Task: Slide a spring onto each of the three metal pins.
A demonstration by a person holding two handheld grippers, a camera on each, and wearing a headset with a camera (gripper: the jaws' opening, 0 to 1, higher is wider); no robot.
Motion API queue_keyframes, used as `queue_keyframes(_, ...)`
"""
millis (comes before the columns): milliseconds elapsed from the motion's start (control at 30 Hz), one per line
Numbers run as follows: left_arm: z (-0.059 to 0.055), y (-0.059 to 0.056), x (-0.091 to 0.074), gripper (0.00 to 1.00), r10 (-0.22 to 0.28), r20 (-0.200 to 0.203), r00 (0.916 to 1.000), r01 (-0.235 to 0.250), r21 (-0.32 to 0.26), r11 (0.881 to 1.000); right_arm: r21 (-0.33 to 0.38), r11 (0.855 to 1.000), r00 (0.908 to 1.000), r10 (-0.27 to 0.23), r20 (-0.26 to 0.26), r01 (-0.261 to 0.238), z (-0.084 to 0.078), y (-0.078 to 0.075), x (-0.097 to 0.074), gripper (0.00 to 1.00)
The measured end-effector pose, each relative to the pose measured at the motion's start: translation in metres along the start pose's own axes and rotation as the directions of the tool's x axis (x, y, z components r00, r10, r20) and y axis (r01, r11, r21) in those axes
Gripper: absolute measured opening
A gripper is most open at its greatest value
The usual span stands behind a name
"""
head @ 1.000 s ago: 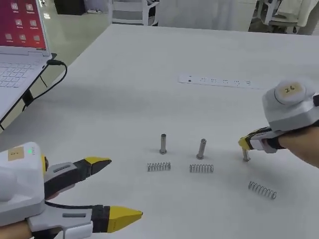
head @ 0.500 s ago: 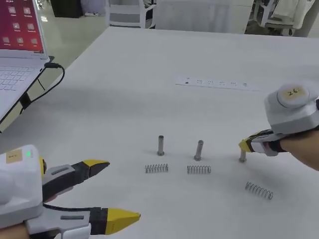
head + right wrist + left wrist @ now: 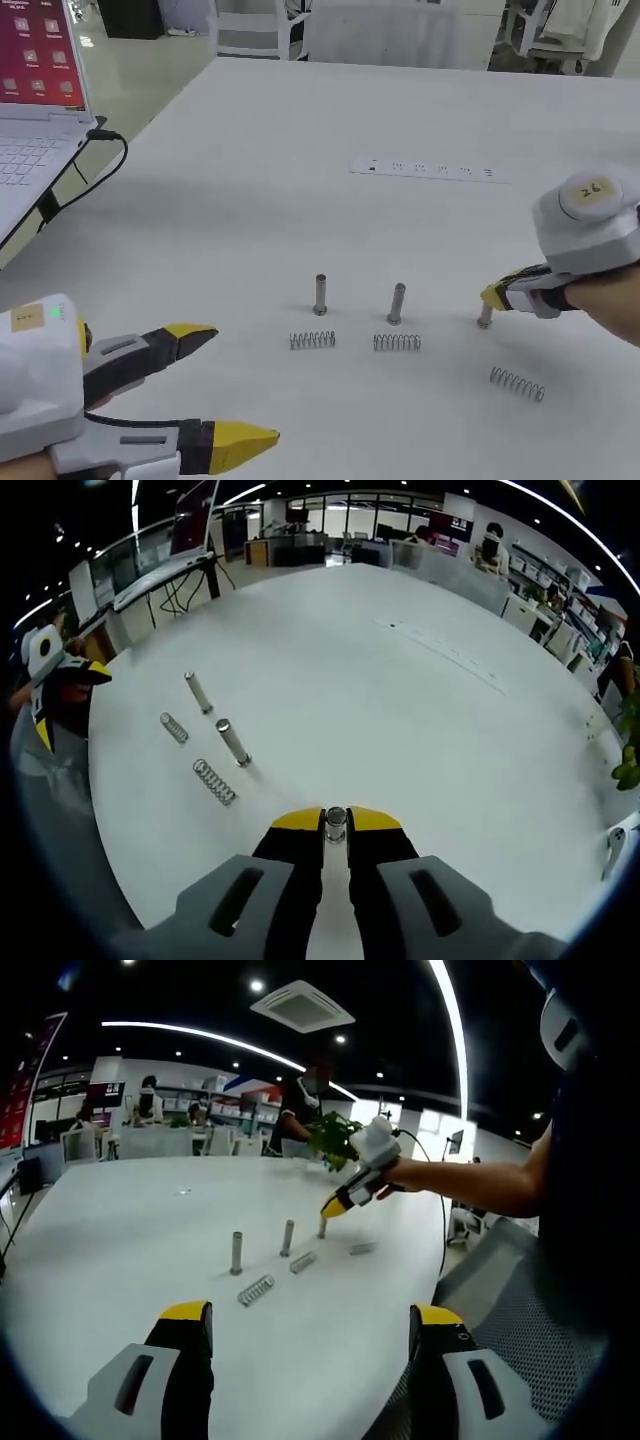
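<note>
Progress: 0 of 3 springs fitted.

- Left pin (image 3: 320, 294) and middle pin (image 3: 397, 303) stand upright and bare on the white surface (image 3: 300, 180).
- Left spring (image 3: 312, 341) and middle spring (image 3: 397, 343) lie flat, each just in front of its pin and apart from it.
- Right spring (image 3: 517, 384) lies flat, near the right pin (image 3: 486, 317) on the person's side.
- Right gripper (image 3: 490, 297): jaws closed on the upper end of the right pin, confirmed in the right gripper view (image 3: 335, 825). I cannot tell whether the pin's base rests on the surface.
- Left gripper (image 3: 235, 385): jaws wide apart, holding nothing, well short of the pins.

Remaining, by my reading: all 3 springs to pick up and slide on. The right pin looks to be first.
</note>
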State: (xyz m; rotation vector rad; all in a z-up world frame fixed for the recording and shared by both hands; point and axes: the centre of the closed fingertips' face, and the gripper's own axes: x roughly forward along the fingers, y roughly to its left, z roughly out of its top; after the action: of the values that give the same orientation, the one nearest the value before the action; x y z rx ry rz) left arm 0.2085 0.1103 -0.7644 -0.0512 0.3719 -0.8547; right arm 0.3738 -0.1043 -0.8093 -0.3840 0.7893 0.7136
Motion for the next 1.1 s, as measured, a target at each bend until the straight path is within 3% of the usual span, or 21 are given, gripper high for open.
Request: queue_keyframes(1100, -0.0011, -0.0001, 0.0011, 0.77, -0.005, -0.001, 1.0000, 0.005, -0.002, 1.000, -0.009, 1.000, 1.0000, 0.002, 0.005, -0.002, -0.0044, 0.0006, -0.0045, 0.11)
